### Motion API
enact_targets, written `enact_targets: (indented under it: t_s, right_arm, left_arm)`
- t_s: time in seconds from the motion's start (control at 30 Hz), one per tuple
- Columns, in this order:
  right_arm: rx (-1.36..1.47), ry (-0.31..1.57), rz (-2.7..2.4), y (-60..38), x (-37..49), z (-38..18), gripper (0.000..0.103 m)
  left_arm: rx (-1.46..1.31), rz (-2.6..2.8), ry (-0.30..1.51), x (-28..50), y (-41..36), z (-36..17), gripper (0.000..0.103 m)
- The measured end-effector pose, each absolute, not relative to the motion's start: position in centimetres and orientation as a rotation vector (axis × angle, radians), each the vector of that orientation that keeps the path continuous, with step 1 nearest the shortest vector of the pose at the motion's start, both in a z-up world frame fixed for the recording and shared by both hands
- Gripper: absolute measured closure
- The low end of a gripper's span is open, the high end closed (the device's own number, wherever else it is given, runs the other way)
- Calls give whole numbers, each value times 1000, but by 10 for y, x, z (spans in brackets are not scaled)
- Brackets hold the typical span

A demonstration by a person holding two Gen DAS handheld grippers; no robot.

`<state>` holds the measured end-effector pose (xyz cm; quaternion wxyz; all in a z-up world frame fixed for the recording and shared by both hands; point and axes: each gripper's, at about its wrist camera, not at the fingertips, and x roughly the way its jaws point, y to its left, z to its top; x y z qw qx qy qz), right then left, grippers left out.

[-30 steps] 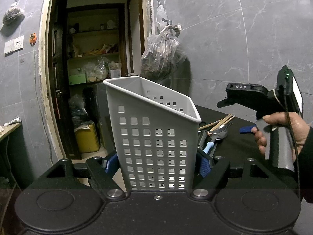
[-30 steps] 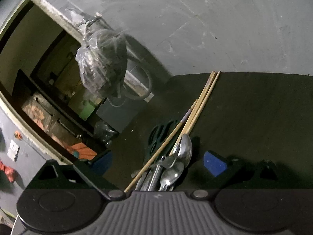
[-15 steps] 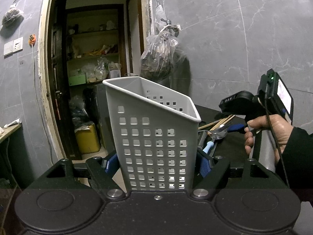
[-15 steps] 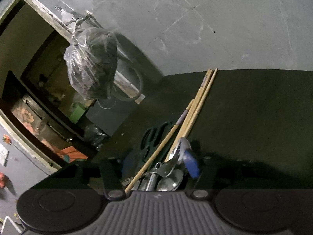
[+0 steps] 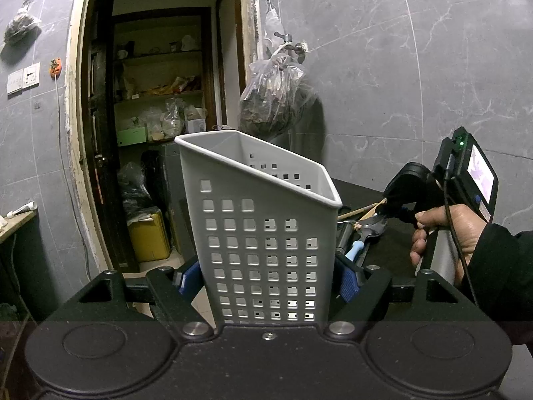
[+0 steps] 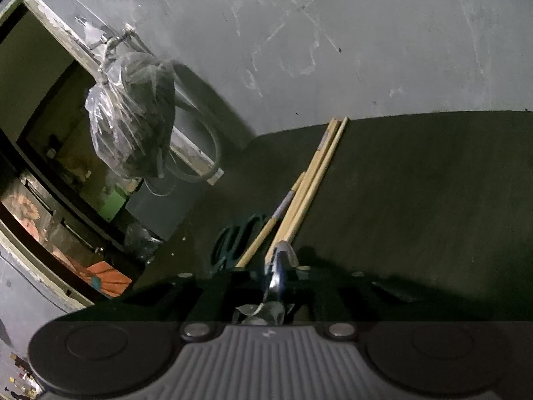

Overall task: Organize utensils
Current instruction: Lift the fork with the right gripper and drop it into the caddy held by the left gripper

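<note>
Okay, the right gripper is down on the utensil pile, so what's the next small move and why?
Probably a short, straight lift. The right gripper has just closed on a metal spoon atop the pile beside the wooden chopsticks, while the left gripper holds the white perforated basket upright and empty-looking. Raising the spoon clear first should avoid dragging its neighbours.

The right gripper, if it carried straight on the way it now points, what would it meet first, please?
Probably the wooden chopsticks lying just ahead of the right gripper, which is shut on a spoon; beyond them the dark tabletop. Depth is unclear.
</note>
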<state>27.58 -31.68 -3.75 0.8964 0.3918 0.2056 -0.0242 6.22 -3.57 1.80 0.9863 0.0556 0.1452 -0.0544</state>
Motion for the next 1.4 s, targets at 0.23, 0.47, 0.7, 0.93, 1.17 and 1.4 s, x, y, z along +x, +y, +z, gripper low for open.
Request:
enact_targets:
  t_s: [0.23,0.47,0.7,0.93,1.17,1.4]
  right_arm:
    - [732,306,-18,-313,258,-17,100]
    - [581,214,-7,-307,231,5,100]
    - [423,114,-15,-302,202,20,99]
    - [237,3,-18,-286,179,37,100]
    - [114,-88,-7,-268,157,56,100]
    - [28,-201,25,-248,131,80,100]
  left_arm:
    - [111,-109,292,62,-36,18,24]
    - [111,-108,291,61,-37,19,24]
    - [112,-107,290,62,-36,18,24]
    - [114,-105,289,61,-37,18,24]
    - [114,-105,289,61,-36,18,24]
    - [117,-106,289,61,-36,18,24]
